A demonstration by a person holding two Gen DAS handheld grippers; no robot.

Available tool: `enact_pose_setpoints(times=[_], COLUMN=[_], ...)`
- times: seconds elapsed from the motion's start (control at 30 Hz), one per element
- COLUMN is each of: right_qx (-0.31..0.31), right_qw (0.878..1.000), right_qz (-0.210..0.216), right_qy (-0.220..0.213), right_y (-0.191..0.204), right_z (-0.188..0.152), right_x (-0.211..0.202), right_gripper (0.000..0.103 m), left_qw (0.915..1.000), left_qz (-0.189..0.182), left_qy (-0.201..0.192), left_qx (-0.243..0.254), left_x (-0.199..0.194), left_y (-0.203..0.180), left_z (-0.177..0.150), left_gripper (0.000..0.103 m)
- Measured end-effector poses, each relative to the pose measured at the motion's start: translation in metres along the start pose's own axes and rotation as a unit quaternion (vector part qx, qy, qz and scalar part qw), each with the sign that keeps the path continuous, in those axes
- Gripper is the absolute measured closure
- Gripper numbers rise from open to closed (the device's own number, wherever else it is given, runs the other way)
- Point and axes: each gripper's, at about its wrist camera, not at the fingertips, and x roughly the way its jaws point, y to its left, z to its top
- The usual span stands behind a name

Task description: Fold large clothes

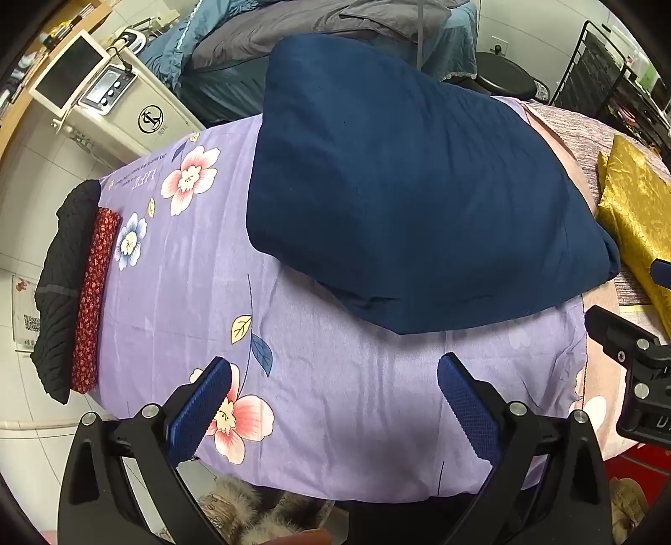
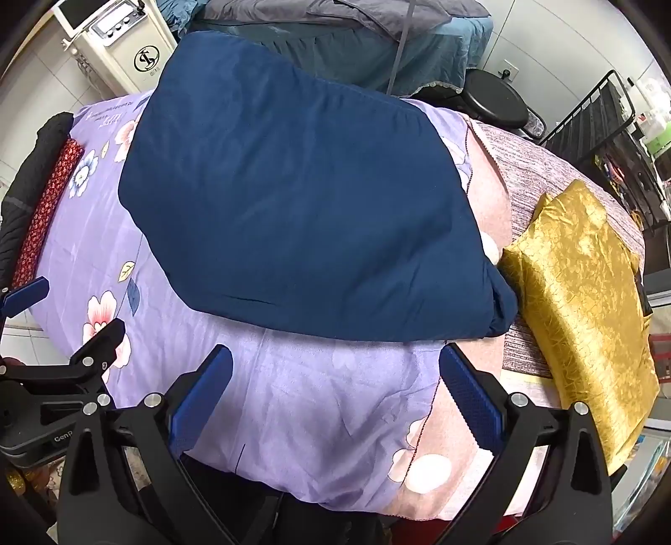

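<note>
A large navy-blue garment (image 1: 402, 188) lies folded into a thick slab on the purple floral bedsheet (image 1: 327, 398); it shows in the right wrist view too, as the same navy garment (image 2: 302, 209). My left gripper (image 1: 335, 377) hangs open above the sheet, just short of the garment's near edge, nothing between its blue pads. My right gripper (image 2: 335, 369) is open as well, over the sheet (image 2: 293, 411) at the garment's near right corner, holding nothing. Each gripper shows at the edge of the other's view.
A folded gold fabric (image 2: 583, 293) lies to the right of the garment. A red patterned cloth (image 1: 92, 302) and a black knit garment (image 1: 63, 285) lie folded at the sheet's left edge. A white machine (image 1: 109, 100) and another bed (image 1: 318, 37) stand beyond.
</note>
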Motion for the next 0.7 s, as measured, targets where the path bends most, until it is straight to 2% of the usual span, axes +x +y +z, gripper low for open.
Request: enact_pose_setpoints(times=[0.7], right_qx=[-0.006], right_qw=[1.000], right_qz=[0.006], right_qy=[0.006], right_y=[0.0032], right_z=[-0.0031], right_x=[0.0039], right_gripper=[0.006], left_qw=[1.0000], left_qz=[-0.002], left_qy=[0.006], left_qx=[0.000], left_x=[0.0020], left_y=[0.0003], left_z=[-0.0024], left_gripper=[0.006])
